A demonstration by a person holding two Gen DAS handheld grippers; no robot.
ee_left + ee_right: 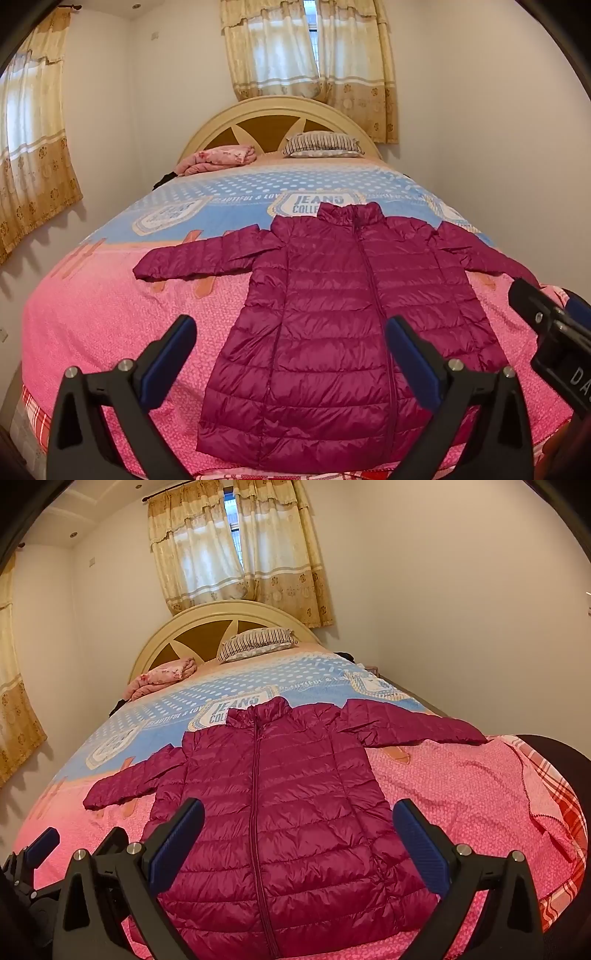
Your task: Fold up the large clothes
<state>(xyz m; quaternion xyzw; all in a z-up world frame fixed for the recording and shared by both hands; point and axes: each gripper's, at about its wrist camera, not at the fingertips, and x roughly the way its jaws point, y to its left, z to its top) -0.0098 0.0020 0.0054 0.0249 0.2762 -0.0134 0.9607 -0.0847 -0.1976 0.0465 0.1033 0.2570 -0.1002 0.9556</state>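
So far nothing of the folding shows: the magenta puffer jacket (332, 314) lies flat and face up on the bed (110, 314), zipped, its collar toward the headboard (273, 110) and its hem at the foot edge nearest the cameras. Both sleeves are spread out sideways from the jacket's body, the left sleeve (199, 254) reaching over the pink part of the cover, the right sleeve (413, 723) lying toward the wall side. The left gripper (291, 358) hovers above the jacket's hem with its fingers spread wide and nothing between them; the right gripper (299, 838) is likewise released, fingers apart, over the lower front of the jacket (neither appears to touch the fabric, though the fisheye makes the height hard to judge). Beyond the jacket's collar sit a striped pillow (321, 146) and a folded pink blanket (218, 158), both close to the headboard and well apart from the garment. I judge the task to be at its very start: sleeves remain to be brought in across the jacket, then the body folded over.
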